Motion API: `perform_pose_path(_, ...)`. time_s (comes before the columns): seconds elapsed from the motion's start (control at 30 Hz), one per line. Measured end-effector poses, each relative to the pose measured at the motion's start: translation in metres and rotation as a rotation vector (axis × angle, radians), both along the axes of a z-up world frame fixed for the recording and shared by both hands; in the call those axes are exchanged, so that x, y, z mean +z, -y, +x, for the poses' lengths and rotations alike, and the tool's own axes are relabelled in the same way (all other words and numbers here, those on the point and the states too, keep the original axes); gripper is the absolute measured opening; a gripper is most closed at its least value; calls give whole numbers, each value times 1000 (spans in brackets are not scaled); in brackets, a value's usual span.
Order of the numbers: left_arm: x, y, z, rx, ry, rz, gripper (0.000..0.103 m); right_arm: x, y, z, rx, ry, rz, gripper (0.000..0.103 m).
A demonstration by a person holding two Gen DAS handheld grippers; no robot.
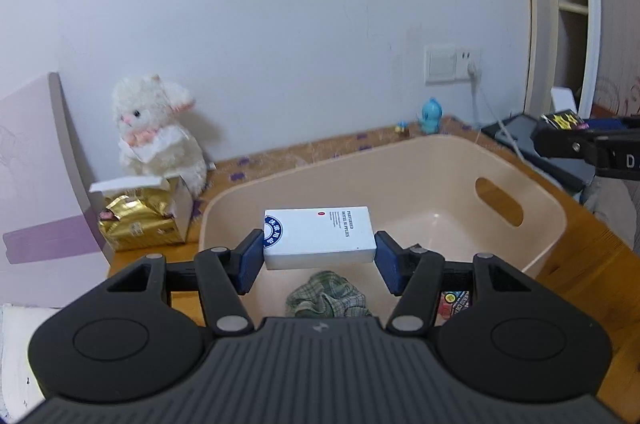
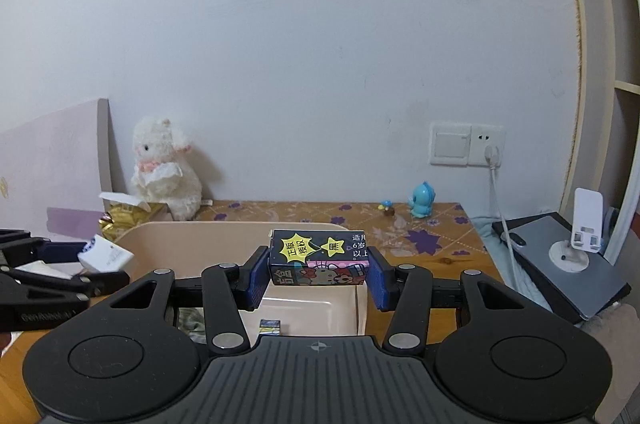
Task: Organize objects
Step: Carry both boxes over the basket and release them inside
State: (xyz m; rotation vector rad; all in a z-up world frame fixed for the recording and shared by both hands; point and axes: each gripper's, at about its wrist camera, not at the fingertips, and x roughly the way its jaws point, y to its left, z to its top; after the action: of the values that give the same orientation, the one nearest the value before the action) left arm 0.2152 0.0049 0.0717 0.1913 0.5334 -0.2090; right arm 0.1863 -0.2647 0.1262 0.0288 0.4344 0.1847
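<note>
My left gripper (image 1: 319, 251) is shut on a white box (image 1: 320, 236) with a blue round logo and holds it above the near end of the beige plastic bin (image 1: 520, 192). A green checked cloth (image 1: 328, 298) lies in the bin below it. My right gripper (image 2: 318, 270) is shut on a dark Hello Kitty box (image 2: 318, 260) with yellow stars, above the right part of the bin (image 2: 240, 234). A small dark box (image 2: 270, 328) lies on the bin floor. The left gripper with the white box (image 2: 106, 256) shows at the left of the right wrist view.
A white plush rabbit (image 1: 156, 132) sits at the back left by the wall, behind a gold bag in an open carton (image 1: 140, 220). A blue toy figure (image 2: 422, 202) stands at the table's back. A laptop (image 2: 560, 264) with a phone stand lies to the right.
</note>
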Motion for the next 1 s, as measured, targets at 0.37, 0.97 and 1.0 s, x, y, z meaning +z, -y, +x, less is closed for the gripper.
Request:
perform_pose_path(0.37, -40, 19, 50, 82, -189, 48, 61, -34, -23, 53, 42, -138, -109, 47)
perform_pose_path(0.97, -38, 18, 52, 161, -222, 31, 88, -48, -45, 57, 104, -218, -191, 78)
perform_pose_path(1.0, -35, 18, 49, 167, -203, 24, 88, -45, -44, 55, 103, -208, -192, 79)
